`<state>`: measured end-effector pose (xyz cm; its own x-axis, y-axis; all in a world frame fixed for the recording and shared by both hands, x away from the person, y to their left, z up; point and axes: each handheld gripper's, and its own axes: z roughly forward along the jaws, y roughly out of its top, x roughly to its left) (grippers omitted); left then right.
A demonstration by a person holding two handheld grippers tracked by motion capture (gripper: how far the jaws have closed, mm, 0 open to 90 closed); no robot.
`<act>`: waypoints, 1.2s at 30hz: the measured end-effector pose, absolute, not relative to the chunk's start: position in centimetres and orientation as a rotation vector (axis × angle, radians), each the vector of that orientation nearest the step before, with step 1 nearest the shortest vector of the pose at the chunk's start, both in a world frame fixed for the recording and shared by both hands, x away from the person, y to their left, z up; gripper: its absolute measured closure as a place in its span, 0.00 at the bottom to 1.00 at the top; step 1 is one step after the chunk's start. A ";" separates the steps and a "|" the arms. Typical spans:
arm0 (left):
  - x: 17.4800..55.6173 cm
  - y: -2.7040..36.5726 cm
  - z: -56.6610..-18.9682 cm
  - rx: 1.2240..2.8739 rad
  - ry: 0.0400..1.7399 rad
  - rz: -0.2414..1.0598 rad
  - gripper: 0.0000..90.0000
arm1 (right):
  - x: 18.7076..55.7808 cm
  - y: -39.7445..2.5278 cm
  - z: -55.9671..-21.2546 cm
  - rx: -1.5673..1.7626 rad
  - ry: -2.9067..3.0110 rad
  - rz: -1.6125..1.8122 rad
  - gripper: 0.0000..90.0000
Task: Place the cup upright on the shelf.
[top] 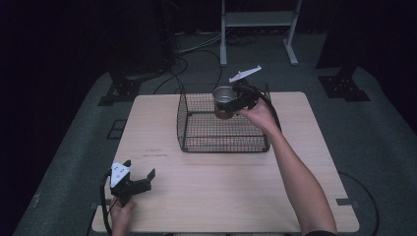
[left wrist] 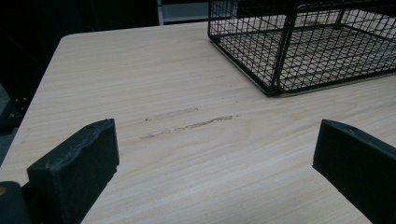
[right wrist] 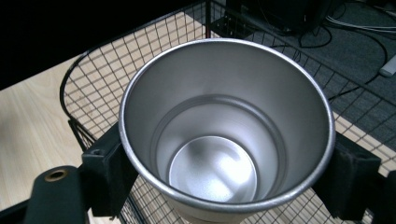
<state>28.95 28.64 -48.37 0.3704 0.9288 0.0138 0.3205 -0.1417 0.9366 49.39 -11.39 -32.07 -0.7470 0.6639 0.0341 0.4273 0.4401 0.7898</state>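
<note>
Three cameras: one fixed overhead, two riding low and close.

High view is looking forward and down from the person's side, taking in the whole table point(top: 221, 196) and floor beyond. Left gripper view is skimming the tabletop from the near left, facing the wire basket point(left wrist: 299, 46). Right gripper view is peering straight down into the steel cup point(right wrist: 224, 135), very close. All three are sharing the basket.

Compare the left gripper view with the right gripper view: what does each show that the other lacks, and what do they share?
Left gripper view alone: the open left gripper above bare table, and scuff marks on the wood. Right gripper view alone: the right gripper shut on a metal cup, empty inside, plus grey floor with cables. Shared: the black wire basket and the pale wooden table.
</note>
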 end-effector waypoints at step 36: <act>28.9 28.6 -48.4 1.683 1.107 0.791 0.00 | 53.2 -9.1 -37.3 1.069 2.482 1.109 0.20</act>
